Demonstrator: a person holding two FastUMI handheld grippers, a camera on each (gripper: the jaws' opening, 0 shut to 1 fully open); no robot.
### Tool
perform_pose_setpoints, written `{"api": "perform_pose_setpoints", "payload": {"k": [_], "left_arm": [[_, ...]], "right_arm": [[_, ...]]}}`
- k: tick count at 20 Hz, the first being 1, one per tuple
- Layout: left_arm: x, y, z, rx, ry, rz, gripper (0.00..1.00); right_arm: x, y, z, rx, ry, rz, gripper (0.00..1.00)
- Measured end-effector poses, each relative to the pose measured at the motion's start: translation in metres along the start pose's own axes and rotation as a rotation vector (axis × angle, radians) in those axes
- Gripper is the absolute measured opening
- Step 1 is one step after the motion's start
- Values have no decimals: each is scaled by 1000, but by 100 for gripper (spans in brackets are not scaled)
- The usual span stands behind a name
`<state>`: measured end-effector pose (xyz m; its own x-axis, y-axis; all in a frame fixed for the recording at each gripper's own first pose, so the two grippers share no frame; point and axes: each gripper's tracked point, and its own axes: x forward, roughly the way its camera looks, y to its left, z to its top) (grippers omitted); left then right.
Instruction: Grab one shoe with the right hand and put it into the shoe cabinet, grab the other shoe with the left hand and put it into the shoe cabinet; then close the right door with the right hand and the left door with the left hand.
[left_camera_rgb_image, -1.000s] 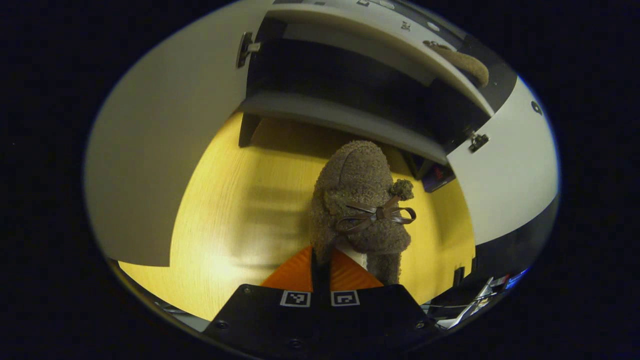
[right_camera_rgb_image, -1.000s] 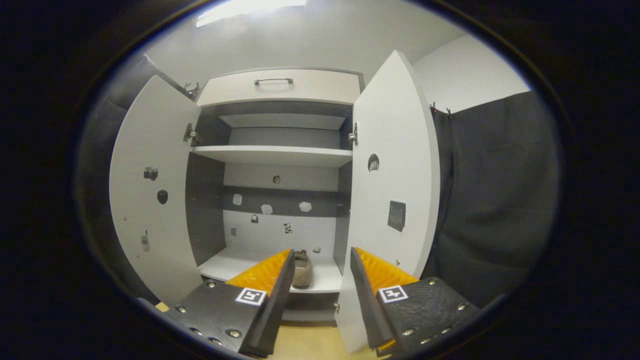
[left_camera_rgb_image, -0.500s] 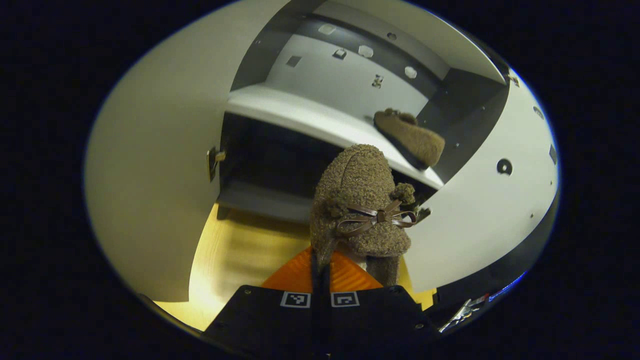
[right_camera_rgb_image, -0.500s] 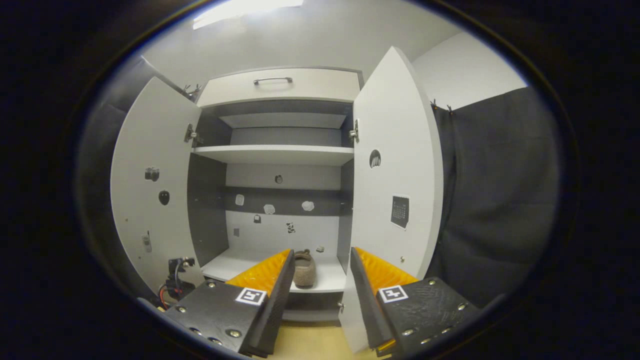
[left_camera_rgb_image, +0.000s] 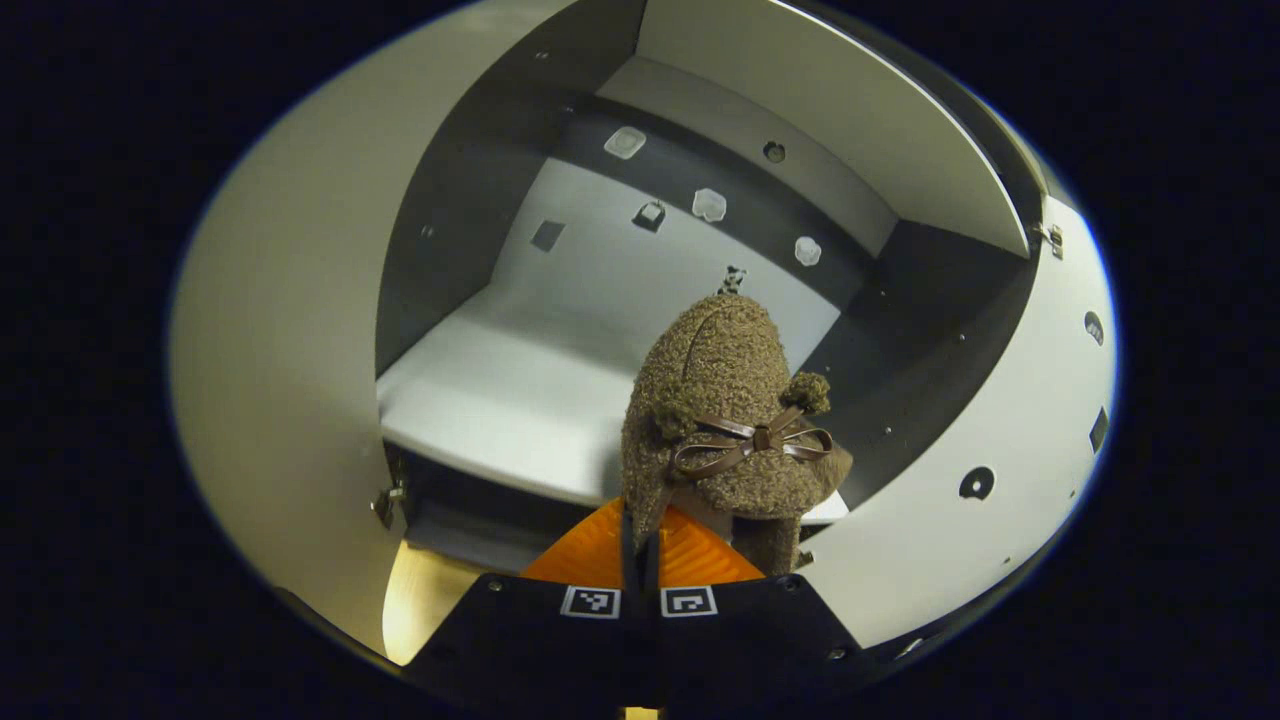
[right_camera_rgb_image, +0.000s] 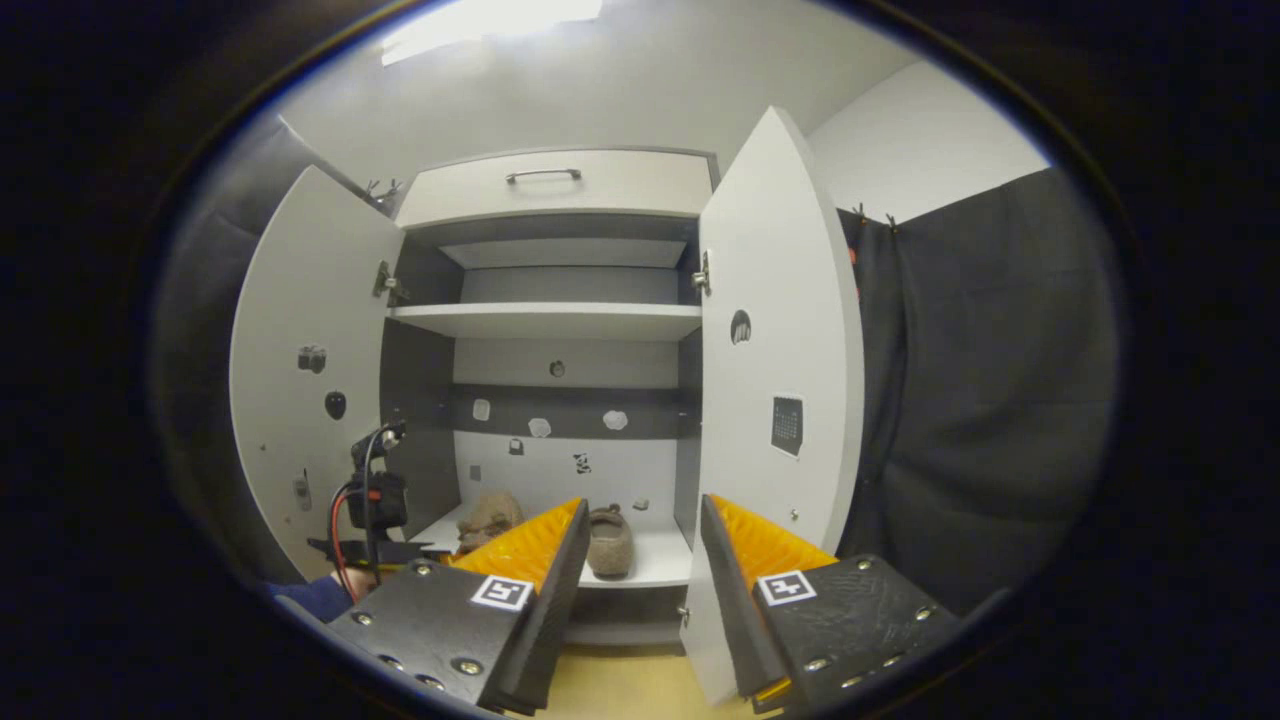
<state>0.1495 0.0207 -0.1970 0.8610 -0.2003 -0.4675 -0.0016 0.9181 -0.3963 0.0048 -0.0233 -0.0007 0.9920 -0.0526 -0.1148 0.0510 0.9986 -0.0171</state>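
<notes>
My left claw (left_camera_rgb_image: 640, 545) was pinched tight on the heel end of the fuzzy brown shoe (left_camera_rgb_image: 725, 415), so the toe pointed away from me into the shoe cabinet (left_camera_rgb_image: 480, 230). I held it that way so it could go in nose first. The shoe hung over the front edge of the bottom shelf (left_camera_rgb_image: 500, 400), not set down yet. My right claw (right_camera_rgb_image: 635, 545) was wide open and held nothing, and it waited back from the cabinet. In the right gripper view, the other shoe (right_camera_rgb_image: 608, 540) sat on that same shelf, over on the right side. That left the left side free for mine. The right door (right_camera_rgb_image: 775, 400) and the left door (right_camera_rgb_image: 305, 380) both stood wide open, so closing them was still to come.
</notes>
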Motion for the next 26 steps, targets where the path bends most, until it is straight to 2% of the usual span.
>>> {"api": "perform_pose_setpoints", "payload": {"k": [1,4,5,6,11,21,23,26], "left_arm": [[8,1,7,3,-11,3,1],[26,1,23,-12,-21,13,1],[30,2,28,-13,-22,22,1],[34,5,29,-9,-22,36,0],[60,18,37,-2,-2,77,0],[100,21,34,101,22,123,0],[103,17,34,116,21,122,5],[104,14,30,122,34,106,24]], "right_arm": [[-2,-2,0,1,-2,-8,67],[-7,-8,2,9,-5,-35,67],[-8,-9,2,12,-9,-44,64],[-11,-11,2,16,-9,-55,67],[-22,-20,-7,46,1,-102,67],[-32,-37,-18,109,20,-168,67],[-33,-37,-19,111,21,-168,67],[-36,-37,-20,103,20,-169,67]]}}
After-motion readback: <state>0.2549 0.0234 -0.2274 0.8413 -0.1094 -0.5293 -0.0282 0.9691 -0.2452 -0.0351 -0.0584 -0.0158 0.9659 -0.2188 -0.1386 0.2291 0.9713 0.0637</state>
